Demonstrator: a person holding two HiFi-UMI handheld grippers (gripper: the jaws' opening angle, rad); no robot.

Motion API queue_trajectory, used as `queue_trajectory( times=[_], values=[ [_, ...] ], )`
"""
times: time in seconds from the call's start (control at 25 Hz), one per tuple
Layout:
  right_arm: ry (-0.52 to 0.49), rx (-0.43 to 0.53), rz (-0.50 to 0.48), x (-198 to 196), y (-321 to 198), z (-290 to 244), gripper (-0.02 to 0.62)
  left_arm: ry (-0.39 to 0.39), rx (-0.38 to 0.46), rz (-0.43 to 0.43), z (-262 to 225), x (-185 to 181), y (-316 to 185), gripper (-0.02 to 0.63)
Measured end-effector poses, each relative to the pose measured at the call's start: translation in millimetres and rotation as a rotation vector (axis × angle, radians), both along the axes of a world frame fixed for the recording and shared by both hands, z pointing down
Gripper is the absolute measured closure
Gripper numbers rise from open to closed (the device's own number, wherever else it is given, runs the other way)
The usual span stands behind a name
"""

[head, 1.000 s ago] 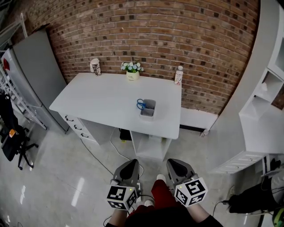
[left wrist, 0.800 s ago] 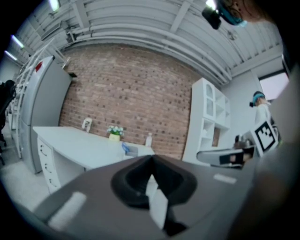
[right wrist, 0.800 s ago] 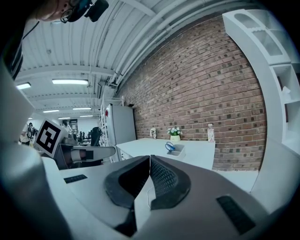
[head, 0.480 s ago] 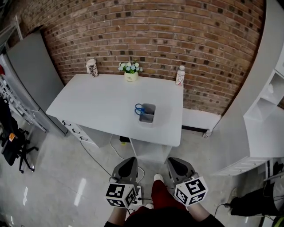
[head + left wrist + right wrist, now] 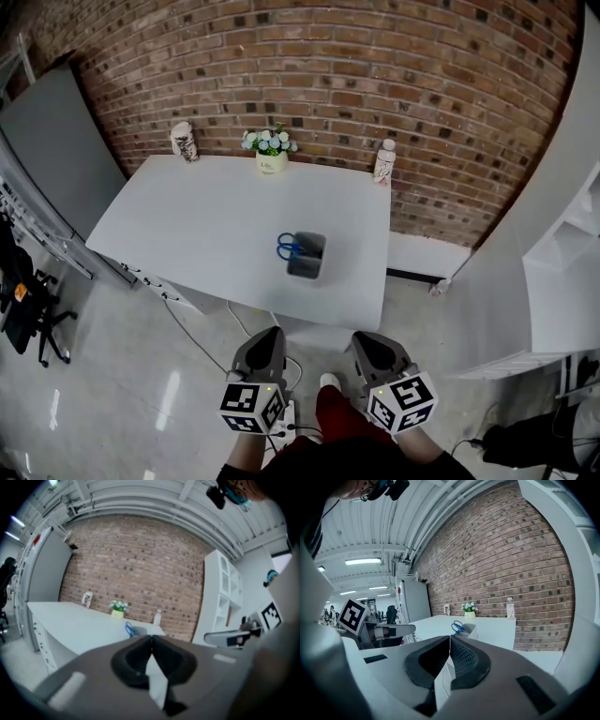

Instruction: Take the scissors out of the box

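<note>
Blue-handled scissors (image 5: pixel 292 247) stand in a small grey box (image 5: pixel 307 257) near the front right of a white table (image 5: pixel 187 225). The handles (image 5: pixel 457 626) stick out of the box's top, also seen in the left gripper view as scissors (image 5: pixel 129 629). My left gripper (image 5: pixel 265 339) and right gripper (image 5: pixel 369 349) hang side by side over the floor, short of the table's front edge. Both are shut with nothing between the jaws, left gripper (image 5: pixel 151 639) and right gripper (image 5: pixel 450 639) pointing toward the table.
A flower pot (image 5: pixel 271 150), a small figurine (image 5: pixel 184 141) and a bottle (image 5: pixel 384 161) line the table's back edge against the brick wall. White shelving (image 5: pixel 562 244) stands at the right, a grey cabinet (image 5: pixel 47 131) and a chair (image 5: pixel 23 300) at the left. Cables lie under the table.
Both grippers have moved forward toward the table together. The table and box now sit lower and closer in the head view. The jaws stayed shut.
</note>
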State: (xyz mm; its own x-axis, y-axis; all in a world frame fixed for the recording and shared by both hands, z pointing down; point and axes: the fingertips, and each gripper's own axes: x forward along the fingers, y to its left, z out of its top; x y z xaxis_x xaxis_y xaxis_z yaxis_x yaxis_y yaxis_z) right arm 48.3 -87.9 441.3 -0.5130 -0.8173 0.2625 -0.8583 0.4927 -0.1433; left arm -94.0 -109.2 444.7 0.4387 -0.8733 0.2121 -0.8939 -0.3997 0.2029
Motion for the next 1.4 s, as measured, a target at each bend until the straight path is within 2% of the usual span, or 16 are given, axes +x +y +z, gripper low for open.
queue_trajectory(
  times=[0.68,1.4],
  values=[
    [-0.014,-0.042,-0.037,18,-99,6,0.588,-0.025,-0.076,-0.056,17,11,-100,0.549],
    [-0.014,-0.117,-0.05,28,-170,30,0.586,-0.037,-0.197,-0.128,61,4,-185,0.485]
  ],
)
